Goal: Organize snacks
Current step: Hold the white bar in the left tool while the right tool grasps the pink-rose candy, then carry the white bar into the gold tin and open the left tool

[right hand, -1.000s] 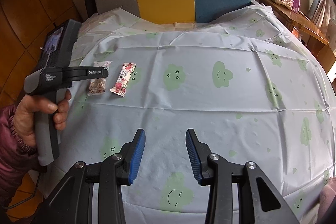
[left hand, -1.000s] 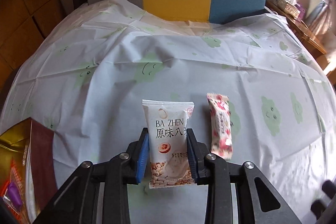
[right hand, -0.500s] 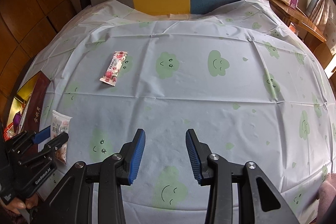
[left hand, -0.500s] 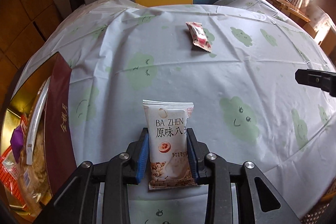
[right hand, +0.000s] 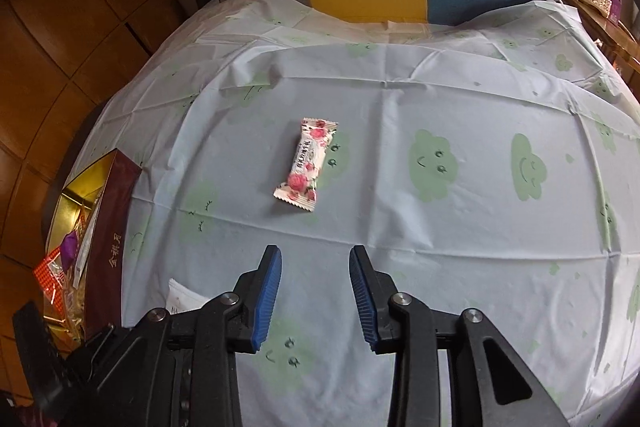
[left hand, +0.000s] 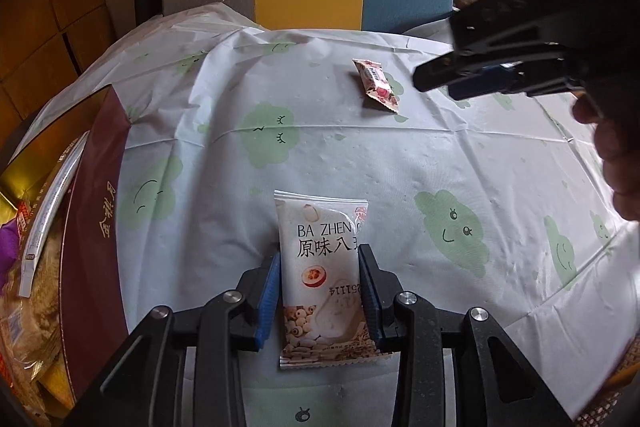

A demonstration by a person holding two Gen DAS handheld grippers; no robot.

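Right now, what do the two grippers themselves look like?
Both are matte black, angular linkage frames with round silver screws at the pivots. The left gripper and right gripper each carry two fingers faced with ribbed blue pads. No cables or markings show on them. A bare hand shows at the edge of the left view; no sleeve is visible.

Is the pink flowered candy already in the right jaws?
No. The pink flowered candy lies on the tablecloth, ahead of the empty, closing right gripper.
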